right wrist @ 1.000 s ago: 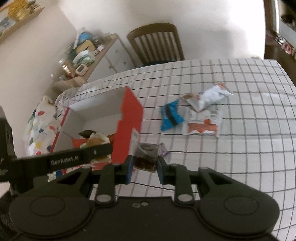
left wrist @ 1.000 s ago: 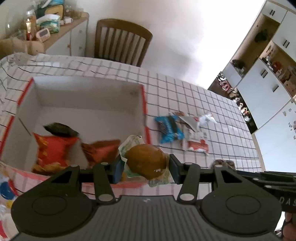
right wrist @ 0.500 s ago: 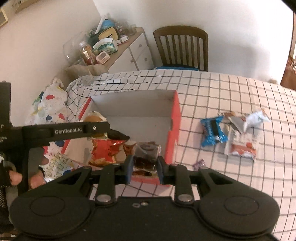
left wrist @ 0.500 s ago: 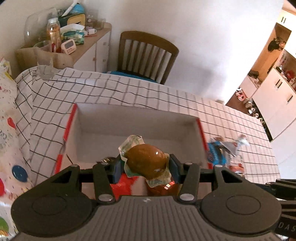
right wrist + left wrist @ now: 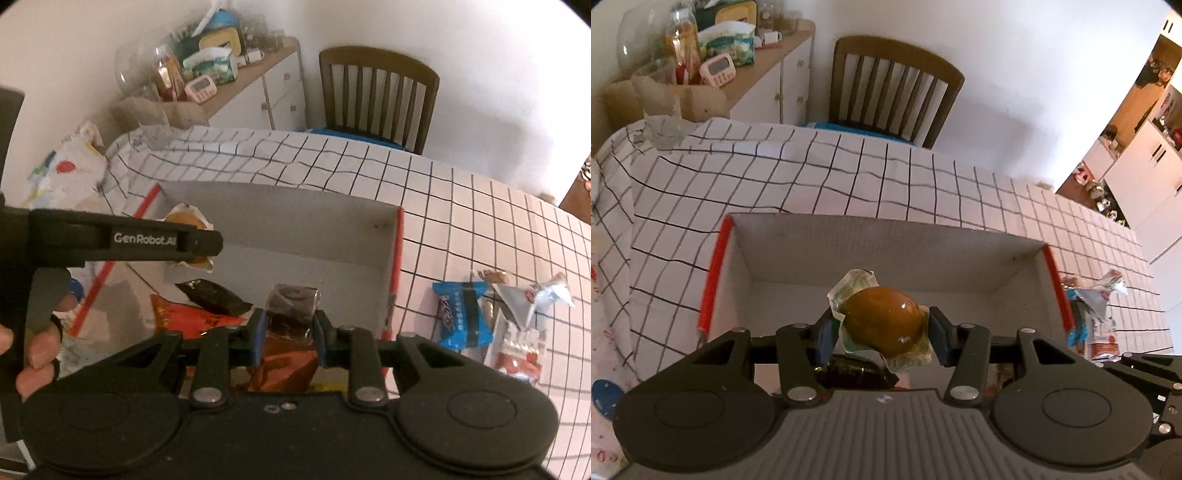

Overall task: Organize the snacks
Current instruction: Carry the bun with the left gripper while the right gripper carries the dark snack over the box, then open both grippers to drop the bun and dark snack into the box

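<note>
A white box (image 5: 886,254) with red edges sat open-topped on a tabletop (image 5: 820,173) covered in a black-gridded white cloth. The left hand-held gripper (image 5: 881,332) hung above the box's near part, pinching a glossy brown bun in a clear wrapper (image 5: 882,323). The far half of the box floor lay bare, with free room between the bun and the far wall. In the right wrist view, the right hand-held gripper (image 5: 288,328) hung over the box's near right part, pinching a small dark brown snack in a clear wrapper (image 5: 291,301). Below it in the box lay a red packet (image 5: 184,317), a black packet (image 5: 212,295) and an orange-brown packet (image 5: 284,363). The left gripper's arm crossed the box's left side, with the person's fingers (image 5: 33,354) around its handle. Outside the box's right wall, on the cloth, lay a blue packet (image 5: 461,317), a silver wrapper (image 5: 532,299) and a red-and-white packet (image 5: 517,354), close together. A wooden chair (image 5: 376,92) stood beyond the far edge of the tabletop, and a cluttered sideboard (image 5: 240,77) stood to its left.
</note>
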A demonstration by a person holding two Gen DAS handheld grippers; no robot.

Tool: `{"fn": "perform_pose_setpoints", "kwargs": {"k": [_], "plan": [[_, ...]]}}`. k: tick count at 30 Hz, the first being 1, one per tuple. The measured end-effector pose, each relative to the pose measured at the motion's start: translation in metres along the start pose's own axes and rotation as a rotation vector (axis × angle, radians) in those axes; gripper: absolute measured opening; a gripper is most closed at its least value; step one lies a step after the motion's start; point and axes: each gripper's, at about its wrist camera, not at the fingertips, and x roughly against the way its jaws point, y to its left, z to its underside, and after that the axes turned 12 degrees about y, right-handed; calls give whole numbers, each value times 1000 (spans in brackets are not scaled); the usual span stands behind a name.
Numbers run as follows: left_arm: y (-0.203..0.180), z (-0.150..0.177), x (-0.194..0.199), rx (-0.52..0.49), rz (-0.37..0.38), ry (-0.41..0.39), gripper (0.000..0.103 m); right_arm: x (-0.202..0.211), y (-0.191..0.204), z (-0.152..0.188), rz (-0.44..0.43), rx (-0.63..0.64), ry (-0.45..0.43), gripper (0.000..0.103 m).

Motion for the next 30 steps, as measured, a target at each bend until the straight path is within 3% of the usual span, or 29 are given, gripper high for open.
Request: {"fn": "perform_pose_setpoints", "kwargs": {"k": [20,26,30], "plan": [[-1,-8,-72,-45,-7,179,51,-65,12,-8,-5,-22,124,25],[1,-9,-72,-34,3,188,52,-65,14,-8,-16,-19,131,29],[2,-10,-66,-37,9,174,59,-62,14,-7,-31,-22,130,31]]}}
